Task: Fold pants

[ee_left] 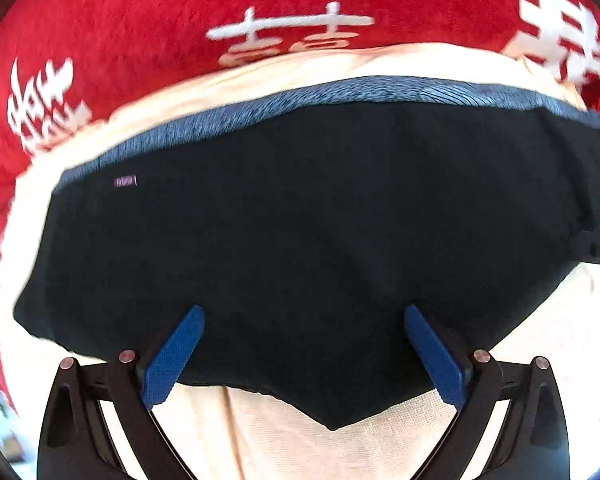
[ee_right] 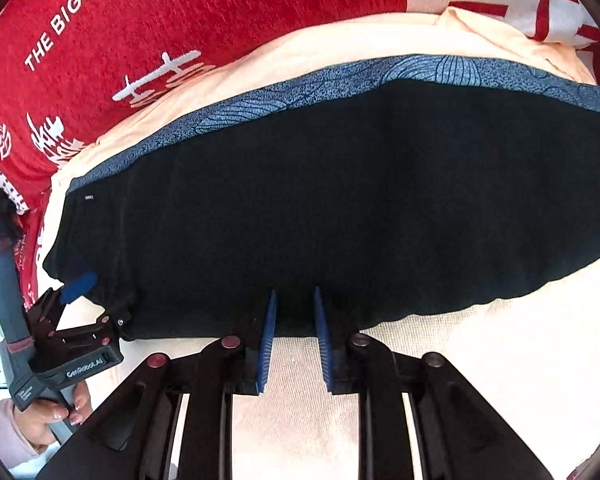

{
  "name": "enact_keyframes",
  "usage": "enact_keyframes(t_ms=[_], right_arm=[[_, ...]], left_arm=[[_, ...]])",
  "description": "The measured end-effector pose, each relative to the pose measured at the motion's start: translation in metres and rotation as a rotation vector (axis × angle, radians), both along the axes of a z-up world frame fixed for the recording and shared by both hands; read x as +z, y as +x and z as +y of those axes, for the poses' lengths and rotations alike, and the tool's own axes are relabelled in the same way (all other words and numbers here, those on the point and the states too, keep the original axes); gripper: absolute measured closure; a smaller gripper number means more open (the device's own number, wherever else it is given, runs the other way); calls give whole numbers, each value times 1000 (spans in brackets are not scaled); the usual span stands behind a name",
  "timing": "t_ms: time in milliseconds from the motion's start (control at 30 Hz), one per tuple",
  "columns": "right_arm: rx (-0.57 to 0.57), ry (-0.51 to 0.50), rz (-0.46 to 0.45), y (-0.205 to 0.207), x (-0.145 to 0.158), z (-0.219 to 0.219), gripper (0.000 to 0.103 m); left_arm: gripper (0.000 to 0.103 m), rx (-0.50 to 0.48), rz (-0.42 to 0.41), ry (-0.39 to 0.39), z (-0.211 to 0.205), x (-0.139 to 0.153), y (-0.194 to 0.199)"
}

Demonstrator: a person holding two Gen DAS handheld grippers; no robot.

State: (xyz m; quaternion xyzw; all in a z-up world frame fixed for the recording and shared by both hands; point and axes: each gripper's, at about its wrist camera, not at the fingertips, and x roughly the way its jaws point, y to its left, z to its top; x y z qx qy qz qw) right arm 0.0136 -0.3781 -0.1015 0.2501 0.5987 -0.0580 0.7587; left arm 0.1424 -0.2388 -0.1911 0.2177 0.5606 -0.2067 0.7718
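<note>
Black pants (ee_left: 300, 220) with a blue patterned waistband (ee_left: 340, 96) lie flat on a cream cloth (ee_left: 300, 448). They also fill the right wrist view (ee_right: 340, 200), waistband (ee_right: 340, 76) at the far side. My left gripper (ee_left: 304, 316) is open, its blue pads (ee_left: 172, 360) wide apart over the near edge of the pants; it also shows in the right wrist view (ee_right: 80, 284) at the pants' left corner. My right gripper (ee_right: 296, 304) has its pads (ee_right: 268, 340) a narrow gap apart at the pants' near edge, with nothing visibly pinched.
A red blanket with white characters (ee_left: 140, 40) lies under the cream cloth and beyond it, also in the right wrist view (ee_right: 180, 8). A hand (ee_right: 52, 420) holds the left gripper's handle at the lower left.
</note>
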Motion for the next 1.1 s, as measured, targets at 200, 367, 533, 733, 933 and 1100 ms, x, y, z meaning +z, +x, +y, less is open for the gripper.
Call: enact_keyframes(t_ms=[200,367,533,733,933,1100], right_arm=[[22,35,46,3,11,-2,81],[107,31,-55,78,27,3,80],[173,88,-45,154,-9,30,80],[100,-19,-46,174,-33,20,88],[88,98,-26,159,-7,11,82],[132,449,1,78,3,60,82]], left_arm=[[2,79,-59,-37,10,30,33],[2,194,-85,-72,11,28,102],[2,264,-102,61,23,-18,139],[0,248,-85,70,49,-26,141],[0,236,-26,6,64,-2,108],[0,193,4,79,75,-25,75]])
